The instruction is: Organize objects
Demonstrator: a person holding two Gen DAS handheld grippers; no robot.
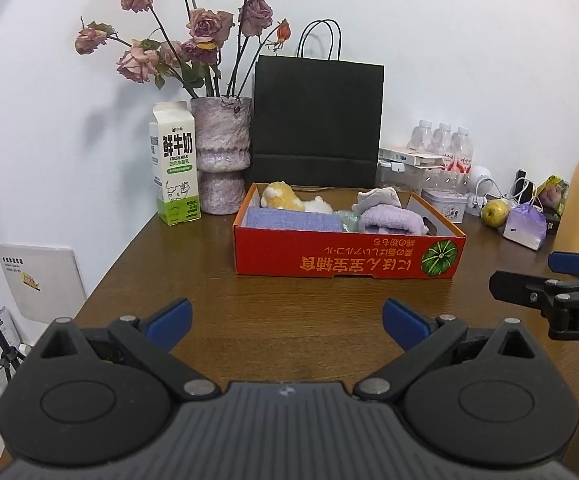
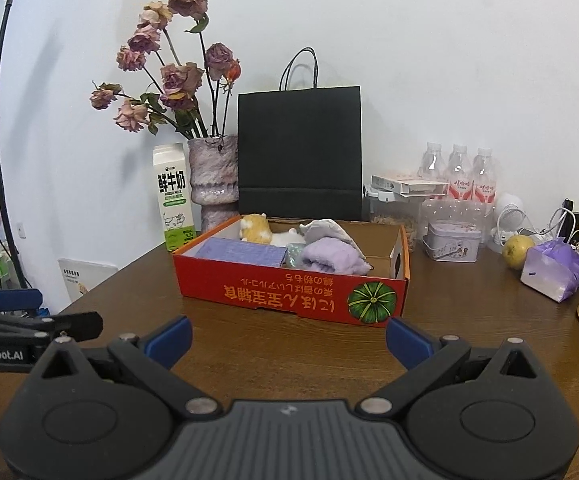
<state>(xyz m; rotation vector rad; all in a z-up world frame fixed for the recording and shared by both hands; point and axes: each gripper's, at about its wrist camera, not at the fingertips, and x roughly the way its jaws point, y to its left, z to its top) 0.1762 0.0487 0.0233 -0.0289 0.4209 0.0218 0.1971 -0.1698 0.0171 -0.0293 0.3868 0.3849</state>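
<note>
Sorting looks nearly done: the red cardboard box (image 1: 345, 258) at twelve o'clock on the brown wooden counter (image 1: 289, 300) already holds a blue folded cloth (image 1: 293, 218), lilac fuzzy socks (image 1: 393, 219) and a yellow-white plush toy (image 1: 283, 196). Left tool (image 1: 287, 322) and right tool (image 2: 288, 338) both hover spread and empty. Loose items like the green pear (image 2: 518, 251) at two o'clock perhaps remain.

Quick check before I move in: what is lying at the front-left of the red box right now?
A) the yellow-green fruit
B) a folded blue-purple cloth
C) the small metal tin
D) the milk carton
B: the folded blue-purple cloth lies inside the red box at its front-left, in front of the plush toy; both grippers are open and hold nothing.
</note>
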